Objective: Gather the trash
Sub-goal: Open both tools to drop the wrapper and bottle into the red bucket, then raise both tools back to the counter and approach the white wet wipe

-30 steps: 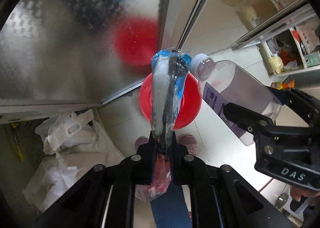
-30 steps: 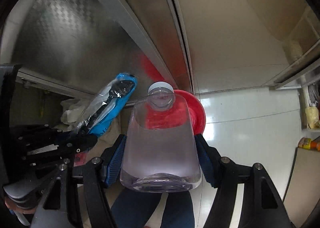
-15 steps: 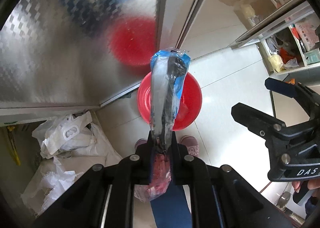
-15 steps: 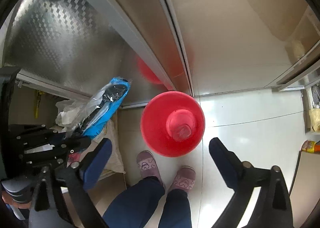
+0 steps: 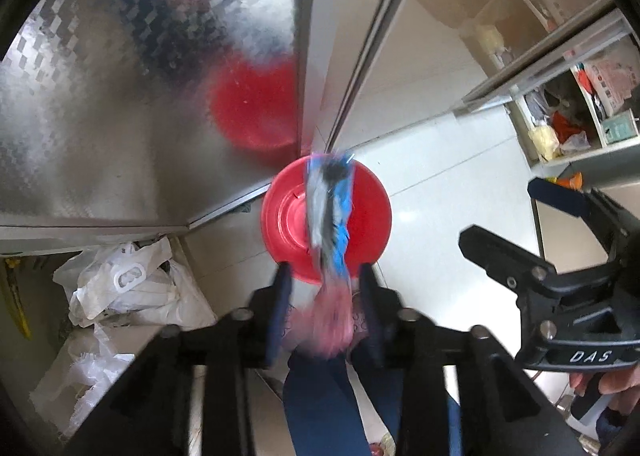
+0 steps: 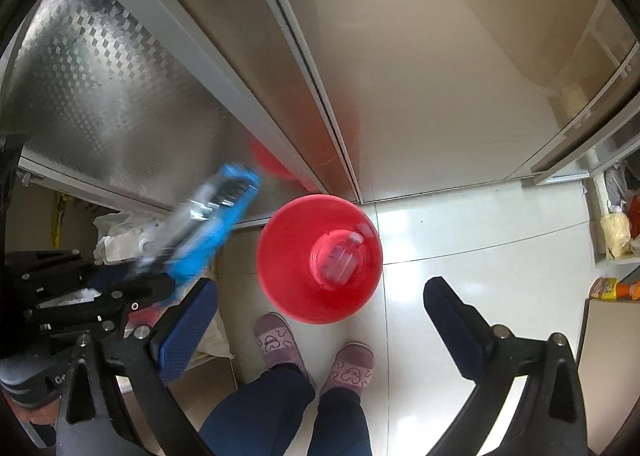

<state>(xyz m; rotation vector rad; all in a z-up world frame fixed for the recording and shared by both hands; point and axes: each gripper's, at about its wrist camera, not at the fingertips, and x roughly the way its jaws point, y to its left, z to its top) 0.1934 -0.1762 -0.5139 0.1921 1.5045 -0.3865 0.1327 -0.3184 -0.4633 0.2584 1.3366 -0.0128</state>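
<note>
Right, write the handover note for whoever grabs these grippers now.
Left gripper: jaws have just been opening, now open; blue-and-clear plastic packet loose between them, blurred, over the red plastic bucket on the floor.
Right gripper: jaws have just been opening, now wide, empty.
Done: clear plastic bottle lies in the bucket.
To do: check the packet lands inside, then fetch more trash.

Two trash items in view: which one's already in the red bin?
The clear bottle, lying at the bottom of the red bin. The blue packet is between the left tool's jaws, which have just been opening, above the bin.
</note>
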